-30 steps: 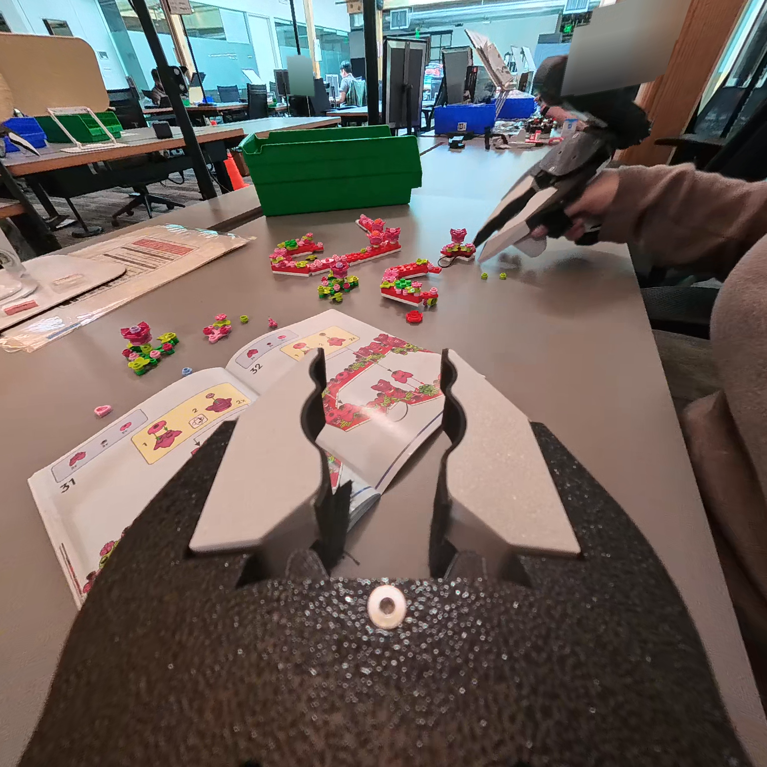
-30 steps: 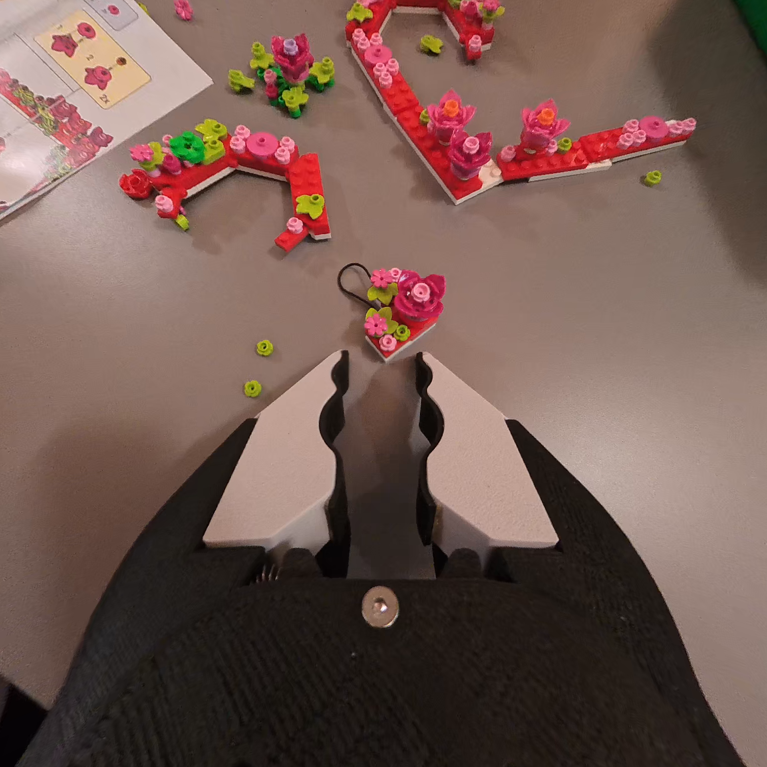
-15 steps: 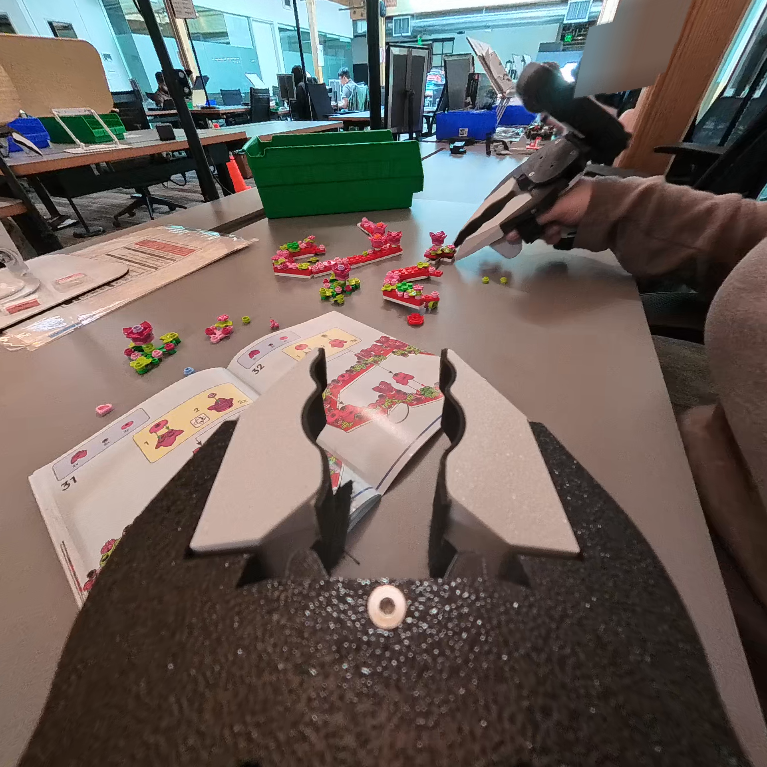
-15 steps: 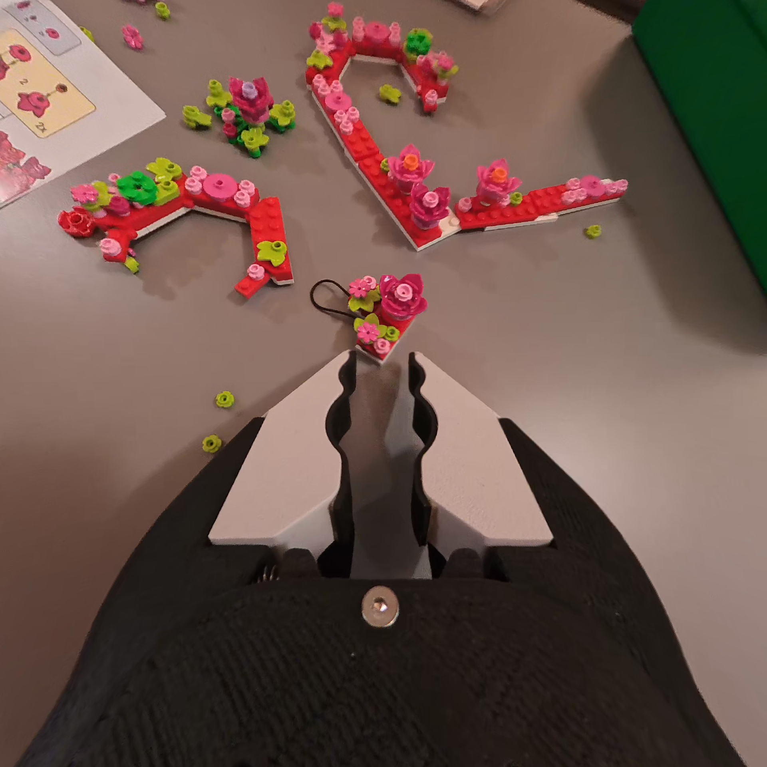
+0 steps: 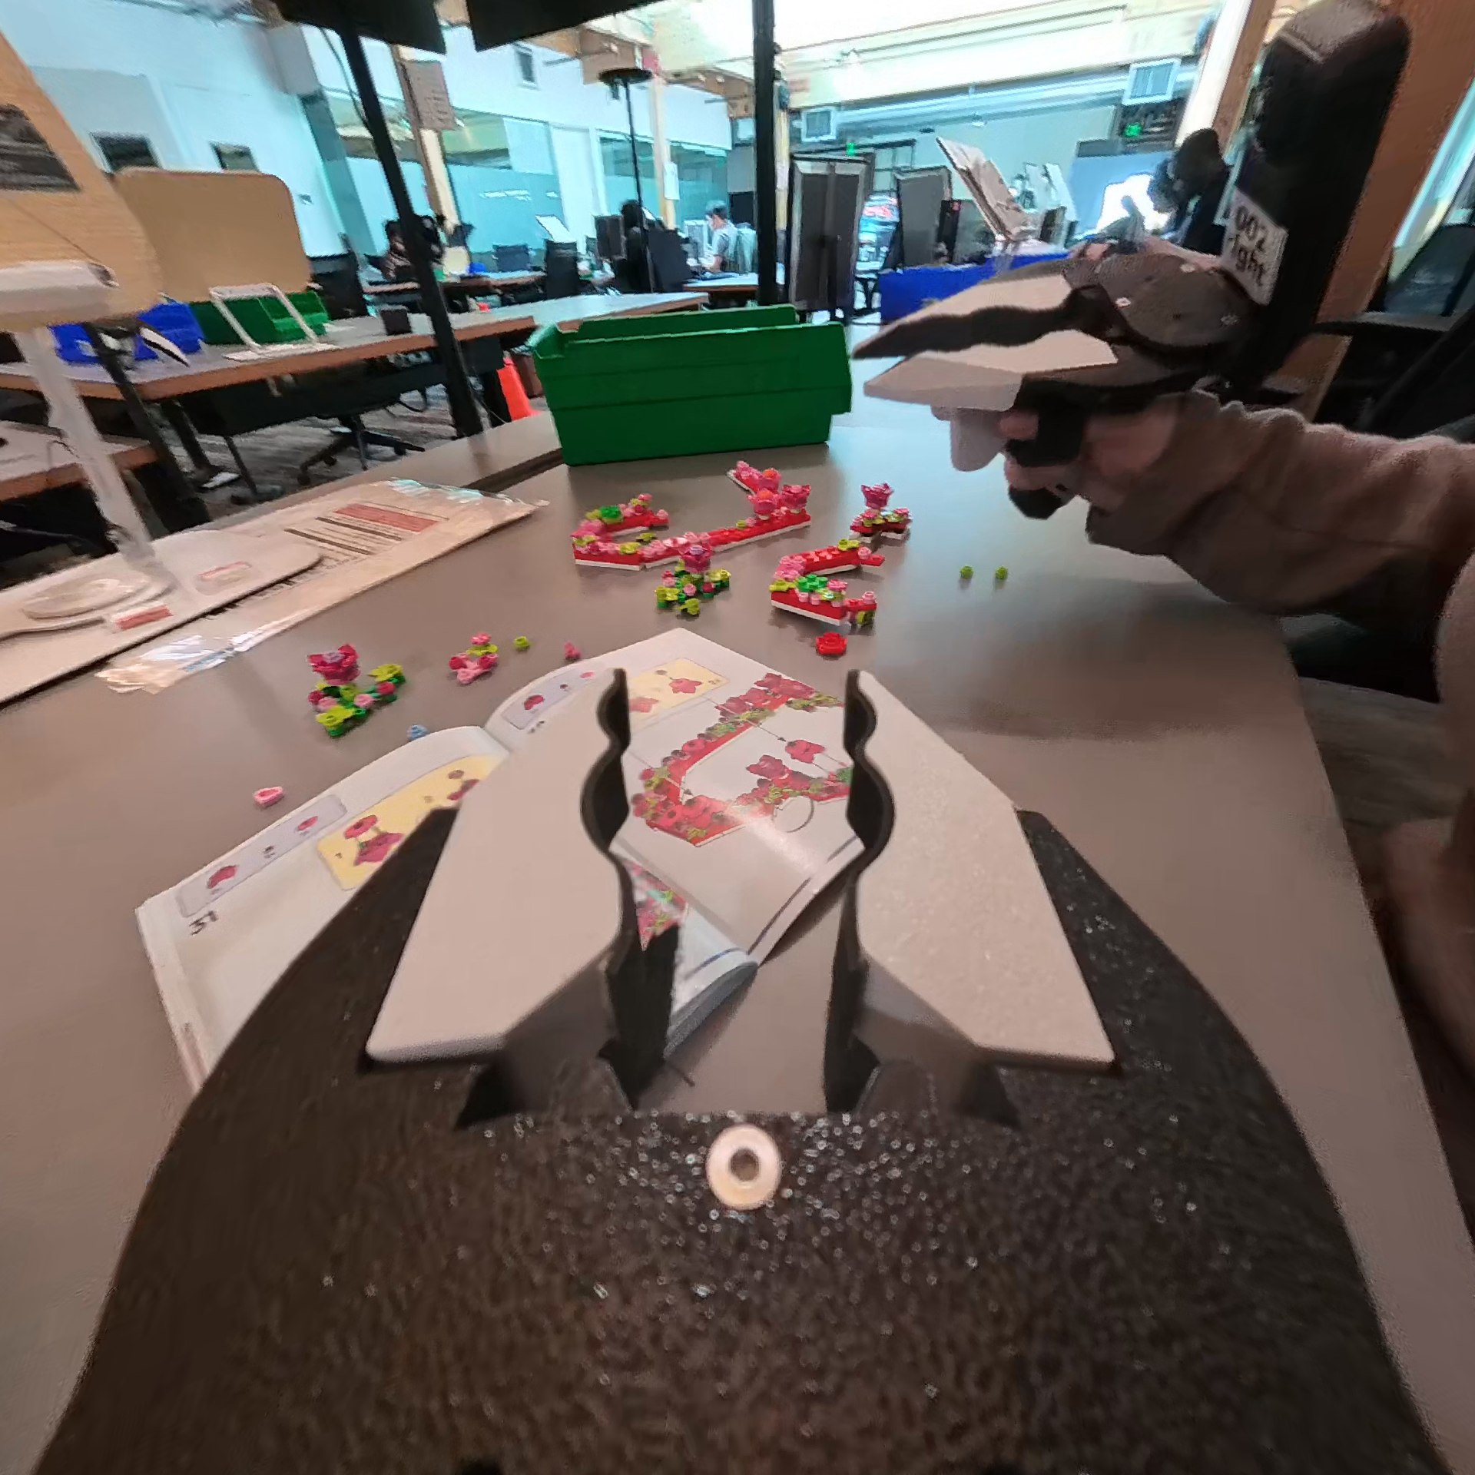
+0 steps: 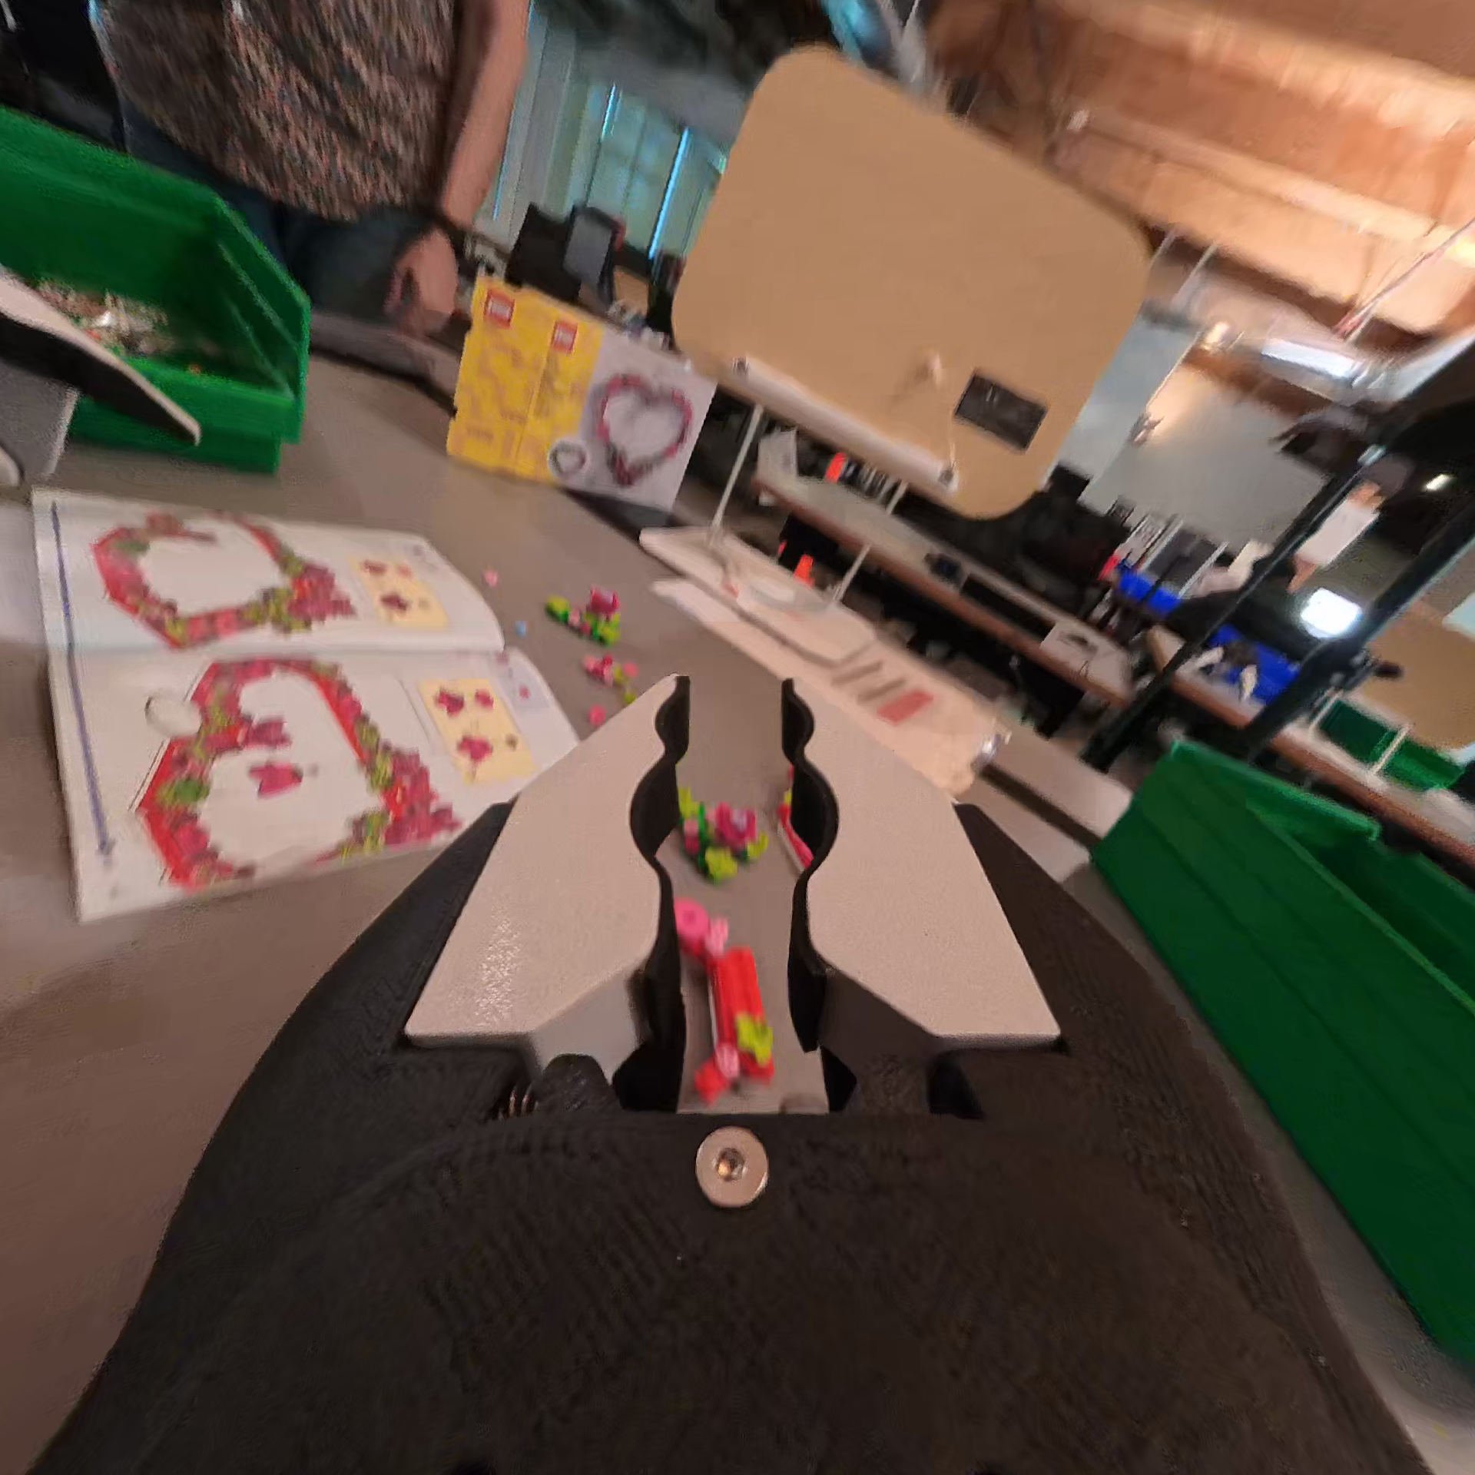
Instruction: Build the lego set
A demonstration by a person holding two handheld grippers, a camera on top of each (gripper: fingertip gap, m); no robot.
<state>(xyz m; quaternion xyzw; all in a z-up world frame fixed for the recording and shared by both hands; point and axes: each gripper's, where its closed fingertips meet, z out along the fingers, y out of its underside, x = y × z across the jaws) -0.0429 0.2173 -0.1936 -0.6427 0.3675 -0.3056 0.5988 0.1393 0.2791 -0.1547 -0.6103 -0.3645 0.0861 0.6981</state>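
My left gripper point(image 5: 734, 694) is open and empty, low over the open instruction booklet point(image 5: 702, 766). Beyond it on the grey table lie the long red lego section with flowers point(image 5: 694, 535), a curved red section point(image 5: 826, 579), a flower cluster point(image 5: 690, 575) and a small flower piece point(image 5: 878, 515). My right gripper point(image 5: 878, 343) hangs level above the small flower piece, well clear of it. In the blurred right wrist view the right gripper point(image 6: 733, 686) is open with a narrow gap and holds nothing; the curved red section point(image 6: 730, 1006) and flower cluster point(image 6: 722, 838) show through the gap.
A green bin point(image 5: 686, 383) stands behind the lego. Another flower cluster point(image 5: 347, 686) and loose small pieces lie left of the booklet. The right wrist view shows a yellow lego box point(image 6: 575, 399), a brown board on a stand point(image 6: 902, 279) and a standing person point(image 6: 303, 120). My right fingertips sit around 20 cm from my left ones.
My right gripper has risen from the small flower piece and tipped up to level, empty. The piece stays on the table. My left gripper has not moved.
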